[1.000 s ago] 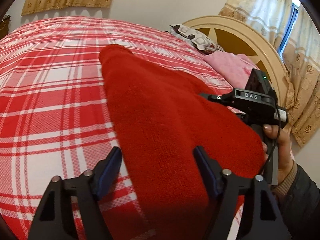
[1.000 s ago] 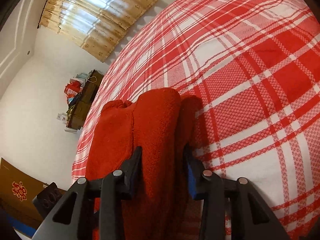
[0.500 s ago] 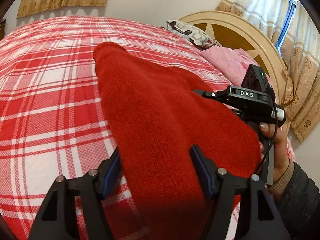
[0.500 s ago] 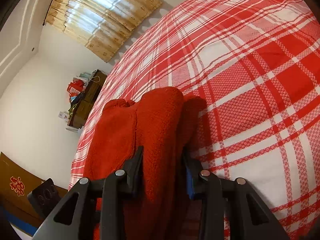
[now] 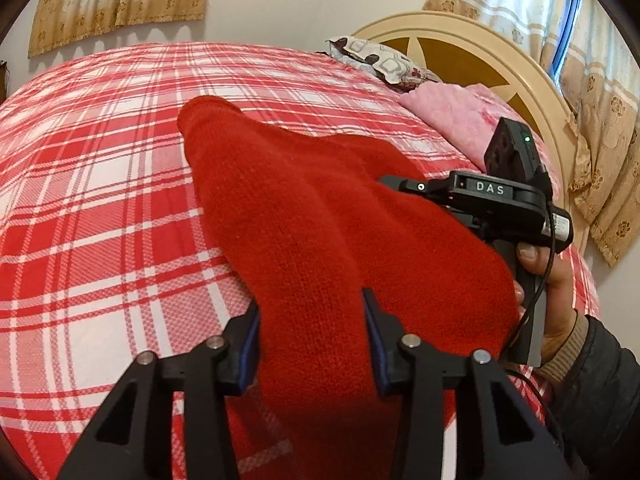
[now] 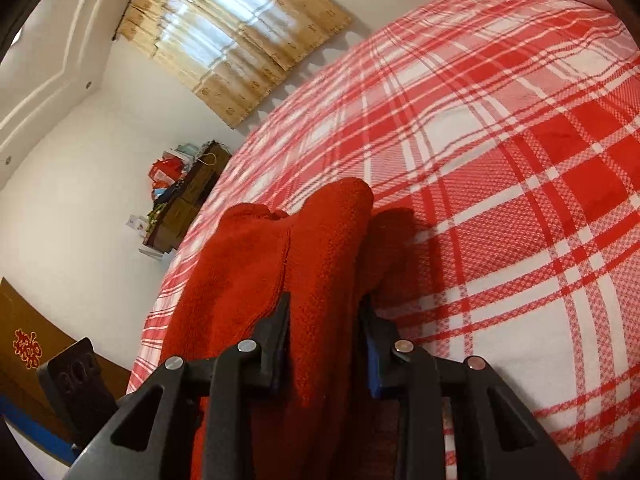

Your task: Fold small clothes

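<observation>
A red knit garment (image 5: 320, 216) lies on the red and white plaid bed (image 5: 100, 184), partly folded lengthwise. My left gripper (image 5: 310, 316) is shut on its near edge, with the cloth bunched between the fingers. My right gripper (image 6: 324, 316) is shut on the garment (image 6: 320, 240) at the other side; its fingers pinch a thick fold. The right gripper's body and the hand holding it show in the left wrist view (image 5: 500, 196), at the garment's right edge.
A cream headboard (image 5: 460, 40), a patterned pillow (image 5: 380, 60) and a pink cloth (image 5: 452, 108) lie at the bed's head. A cluttered dark cabinet (image 6: 180, 200) stands by the wall. Curtains (image 6: 232, 40) hang behind the bed.
My left gripper's fingers have closed in from wide open onto the garment's near edge. The right gripper has kept its grip and the garment has shifted slightly.
</observation>
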Tool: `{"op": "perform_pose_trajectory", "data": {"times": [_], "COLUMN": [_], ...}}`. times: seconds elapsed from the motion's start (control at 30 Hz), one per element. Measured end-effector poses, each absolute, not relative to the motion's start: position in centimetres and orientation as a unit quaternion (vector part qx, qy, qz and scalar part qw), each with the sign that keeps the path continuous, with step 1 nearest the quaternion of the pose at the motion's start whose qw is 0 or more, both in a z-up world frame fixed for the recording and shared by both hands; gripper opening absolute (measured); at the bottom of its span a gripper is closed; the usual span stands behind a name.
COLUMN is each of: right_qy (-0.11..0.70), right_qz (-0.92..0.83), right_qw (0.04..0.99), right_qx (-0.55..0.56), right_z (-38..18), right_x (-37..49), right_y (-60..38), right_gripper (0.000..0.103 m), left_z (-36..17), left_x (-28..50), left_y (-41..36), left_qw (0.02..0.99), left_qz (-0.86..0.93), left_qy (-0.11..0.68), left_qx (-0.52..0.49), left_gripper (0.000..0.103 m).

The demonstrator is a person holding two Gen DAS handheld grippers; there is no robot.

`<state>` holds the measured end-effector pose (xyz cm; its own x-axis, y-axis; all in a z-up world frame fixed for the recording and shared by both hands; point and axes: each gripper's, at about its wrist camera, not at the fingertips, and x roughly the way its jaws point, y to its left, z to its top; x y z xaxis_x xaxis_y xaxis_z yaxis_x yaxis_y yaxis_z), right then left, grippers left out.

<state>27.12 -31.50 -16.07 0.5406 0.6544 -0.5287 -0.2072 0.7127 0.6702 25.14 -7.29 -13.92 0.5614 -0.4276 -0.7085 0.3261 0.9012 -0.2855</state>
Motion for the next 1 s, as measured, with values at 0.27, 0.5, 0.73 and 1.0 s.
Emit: {"op": "perform_pose_trajectory", "data": {"times": [0.27, 0.5, 0.73, 1.0], "right_qy": [0.393, 0.391, 0.398, 0.403], "right_qz": [0.273, 0.282, 0.298, 0.332], "right_qw": [0.832, 0.831, 0.825, 0.808], "right_qx": [0.280, 0.277, 0.268, 0.272], "right_z": [-15.3, -14.6, -14.0, -14.0], "right_x": [24.4, 21.9, 20.1, 18.8], "right_y": [-29.9, -27.1, -23.7, -19.4], "right_gripper": [0.031, 0.030, 0.030, 0.030], "left_z": [-12.9, -12.6, -11.8, -11.0], "left_x": [23.3, 21.0, 18.1, 15.4], "left_y": [-6.4, -4.8, -2.9, 0.1], "left_qw": [0.878, 0.878, 0.886, 0.896], "left_qz": [-0.208, -0.205, -0.190, -0.168], "left_qy": [0.429, 0.430, 0.420, 0.409], "left_qx": [-0.045, -0.046, -0.044, -0.048], "left_gripper": [0.042, 0.042, 0.042, 0.042]}}
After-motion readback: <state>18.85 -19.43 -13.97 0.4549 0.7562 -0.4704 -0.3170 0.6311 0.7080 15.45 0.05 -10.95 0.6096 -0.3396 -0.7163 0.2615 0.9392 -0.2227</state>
